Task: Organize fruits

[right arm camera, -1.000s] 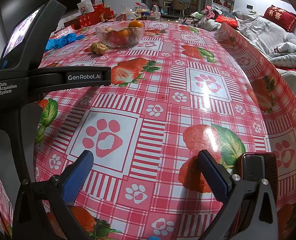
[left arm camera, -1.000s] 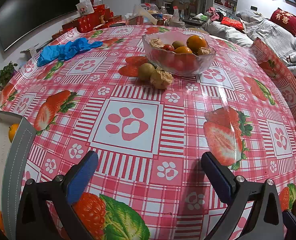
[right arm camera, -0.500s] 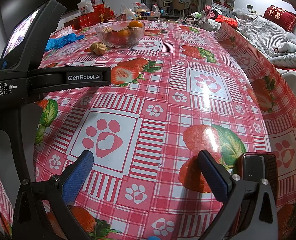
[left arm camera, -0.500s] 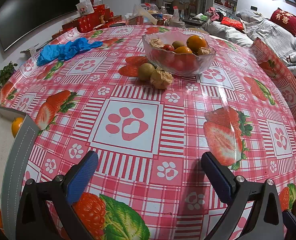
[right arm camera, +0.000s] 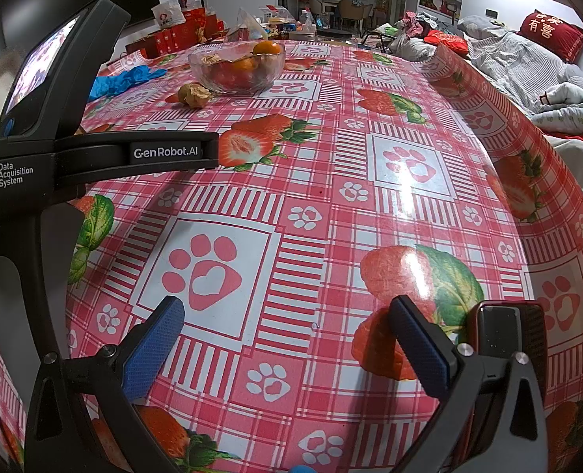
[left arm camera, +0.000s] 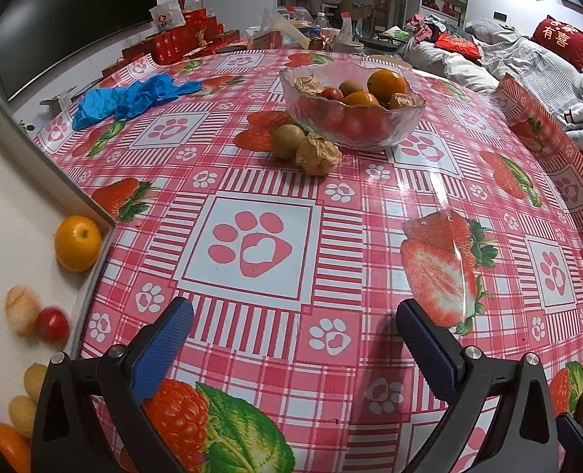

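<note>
Far across the strawberry-print tablecloth (left arm camera: 259, 244) sits a glass bowl (left arm camera: 350, 118) of oranges and tomatoes; a green fruit (left arm camera: 287, 142) and a papery husked one (left arm camera: 318, 153) lie touching just before it. Both my left gripper (left arm camera: 291, 339) and right gripper (right arm camera: 287, 335) hover spread, empty. I judge these fruits light, round and roll-prone, the husk crushable: grip gently across the middle.

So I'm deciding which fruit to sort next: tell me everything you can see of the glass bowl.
The clear, ripple-textured glass bowl stands upright on the far part of the red strawberry-and-paw-print tablecloth. It has a wavy rim and is nearly full: oranges, red tomatoes, a greenish-brown fruit and papery husked fruits. Outside it, close by its near side, lie a round greenish-brown fruit and a husked fruit; whether they touch it is unclear. No gripper is near it.
</note>
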Demonstrator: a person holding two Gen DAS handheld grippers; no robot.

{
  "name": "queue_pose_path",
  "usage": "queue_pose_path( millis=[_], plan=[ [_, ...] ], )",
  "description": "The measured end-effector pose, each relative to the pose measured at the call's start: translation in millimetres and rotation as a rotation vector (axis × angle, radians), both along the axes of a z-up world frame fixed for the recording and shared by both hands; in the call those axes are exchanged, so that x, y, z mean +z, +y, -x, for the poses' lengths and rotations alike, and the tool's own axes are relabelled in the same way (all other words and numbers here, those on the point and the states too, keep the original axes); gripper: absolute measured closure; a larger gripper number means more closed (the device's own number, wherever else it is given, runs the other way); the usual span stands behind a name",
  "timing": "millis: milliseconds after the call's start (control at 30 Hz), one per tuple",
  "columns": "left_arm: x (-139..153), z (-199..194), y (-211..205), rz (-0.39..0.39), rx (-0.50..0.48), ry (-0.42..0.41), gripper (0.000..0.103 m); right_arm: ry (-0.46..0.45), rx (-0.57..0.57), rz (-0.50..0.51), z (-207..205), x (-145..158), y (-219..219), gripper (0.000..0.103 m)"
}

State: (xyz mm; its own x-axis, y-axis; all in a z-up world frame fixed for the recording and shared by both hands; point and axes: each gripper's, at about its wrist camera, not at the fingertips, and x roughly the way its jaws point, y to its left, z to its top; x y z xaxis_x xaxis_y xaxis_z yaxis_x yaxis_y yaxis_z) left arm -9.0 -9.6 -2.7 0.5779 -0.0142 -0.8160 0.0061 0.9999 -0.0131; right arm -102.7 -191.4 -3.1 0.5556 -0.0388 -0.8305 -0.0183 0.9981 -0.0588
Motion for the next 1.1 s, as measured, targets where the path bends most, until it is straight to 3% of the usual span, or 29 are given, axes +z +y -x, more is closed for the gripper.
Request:
queue_pose_path(
  millis=[1100],
  plan=[
    [3.2, -2.4, 1.8, 0.001, 0.002, 0.000, 0.000, 0.000, 0.000, 0.000, 0.0, -0.1, -0.1, 0.000]
  ],
)
